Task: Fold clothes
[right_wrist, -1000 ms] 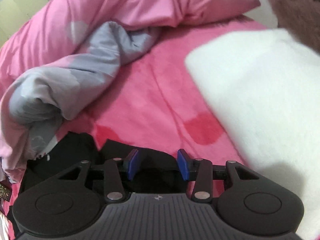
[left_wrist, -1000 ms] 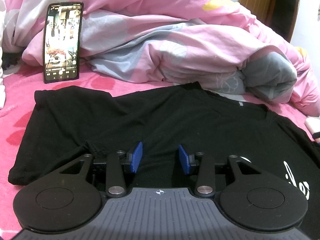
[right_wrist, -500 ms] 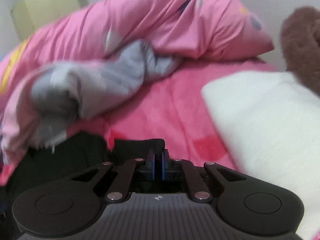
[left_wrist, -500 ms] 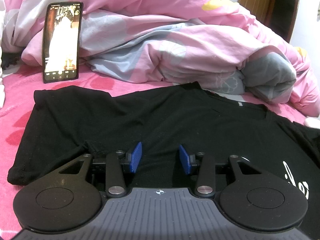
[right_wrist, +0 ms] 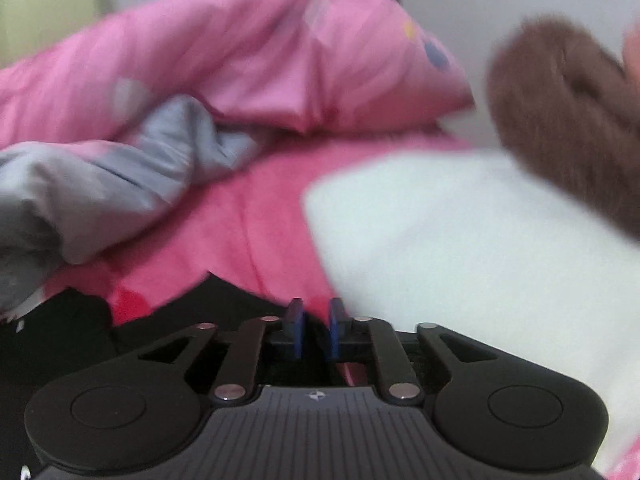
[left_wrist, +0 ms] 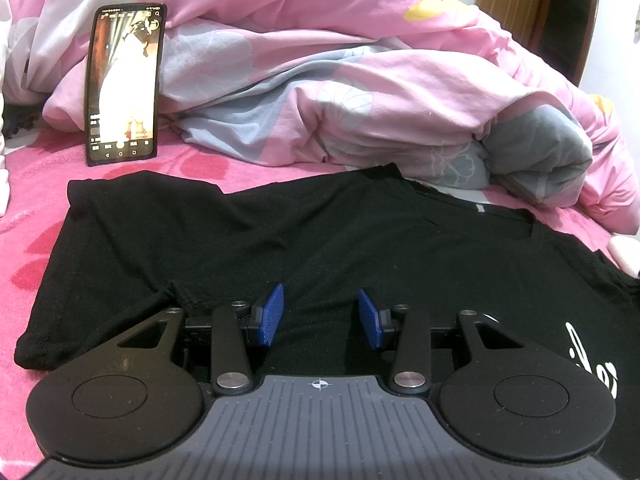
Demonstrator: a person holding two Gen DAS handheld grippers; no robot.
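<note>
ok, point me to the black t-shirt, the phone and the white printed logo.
black t-shirt (left_wrist: 280, 236): left wrist view, middle of the body fabric.
phone (left_wrist: 122, 84): left wrist view, centre of the lit screen.
white printed logo (left_wrist: 600, 364): left wrist view, a white stroke at the right edge.

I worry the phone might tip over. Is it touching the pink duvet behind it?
Touching. In the left wrist view the phone stands upright on the bed, its upper right edge leaning against the bunched pink duvet, with no gap visible there.

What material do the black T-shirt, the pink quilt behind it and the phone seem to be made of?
Black T-shirt: probably thin cotton knit, matte; it lies limp in soft wrinkles.
Pink quilt: smooth woven cover, probably cotton, over padding; it bunches in thick, puffy folds.
Phone: glossy glass front, its screen lit; the dark frame's material cannot be told.
</note>
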